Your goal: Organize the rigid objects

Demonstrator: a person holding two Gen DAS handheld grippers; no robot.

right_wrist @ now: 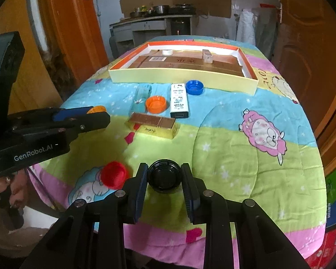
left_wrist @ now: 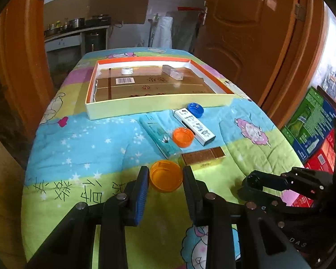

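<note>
My left gripper (left_wrist: 165, 169) is shut on a translucent orange cap (left_wrist: 166, 177), held just above the quilt; the same gripper (right_wrist: 99, 113) shows at the left of the right wrist view. My right gripper (right_wrist: 164, 165) is shut on a black cap (right_wrist: 164, 177). On the quilt lie a second orange cap (left_wrist: 183, 136), a blue cap (left_wrist: 195, 109), a white box (left_wrist: 196, 126), a teal box (left_wrist: 160, 139), a gold box (left_wrist: 202, 157) and a red cap (right_wrist: 114, 174). The shallow tray box (left_wrist: 145, 108) behind them holds a white tape roll (left_wrist: 127, 70) and a clear case (left_wrist: 173, 71).
The table under the patterned quilt (right_wrist: 246, 179) ends close below both grippers. Orange wooden doors (left_wrist: 246, 33) flank it. Coloured cartons (left_wrist: 311, 123) are stacked at the right. A person's hand (right_wrist: 13, 190) grips the left tool's handle.
</note>
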